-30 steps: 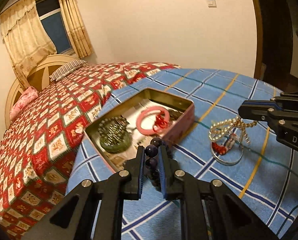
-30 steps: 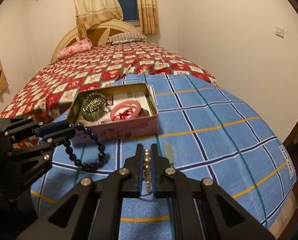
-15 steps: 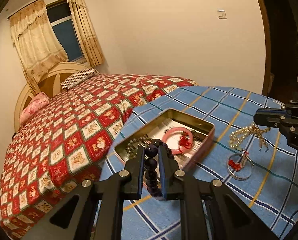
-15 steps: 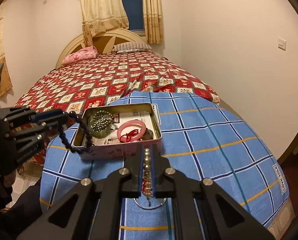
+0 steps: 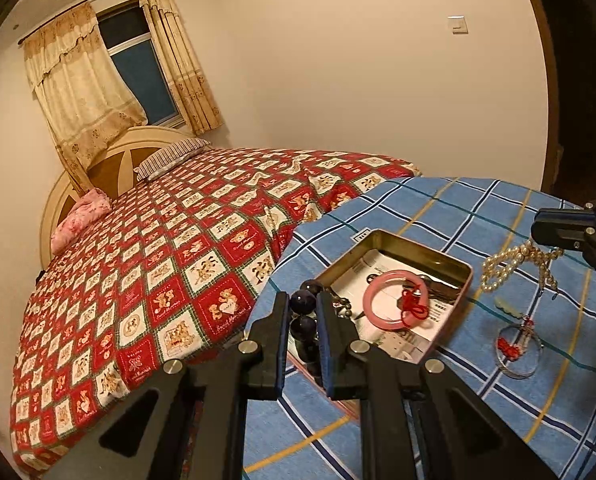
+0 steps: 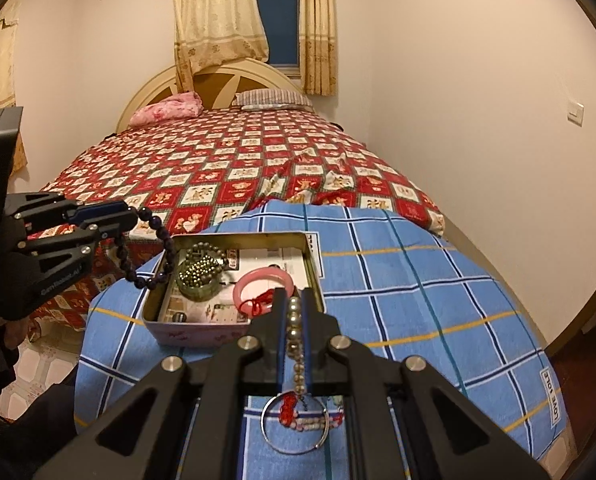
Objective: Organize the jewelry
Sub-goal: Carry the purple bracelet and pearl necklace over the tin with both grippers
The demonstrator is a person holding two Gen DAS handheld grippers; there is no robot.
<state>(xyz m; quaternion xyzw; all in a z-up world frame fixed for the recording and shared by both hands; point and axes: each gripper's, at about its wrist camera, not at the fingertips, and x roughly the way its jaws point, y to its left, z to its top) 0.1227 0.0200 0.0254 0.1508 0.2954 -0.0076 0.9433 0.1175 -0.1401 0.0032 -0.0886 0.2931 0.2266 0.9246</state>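
Left gripper [image 5: 303,312] pinching dark purple bead bracelet [image 6: 154,240] over the open tin [image 6: 313,268], right gripper [image 6: 294,312] clamped on pearl strand [image 6: 295,340] dangling above blue cloth [image 6: 418,300].

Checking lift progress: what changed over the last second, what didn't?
Both strands rose off the blue cloth: dark bead bracelet in the left gripper, pearl strand in the right gripper, silver ring now dangling. Grips, tin and pink bangle unchanged.
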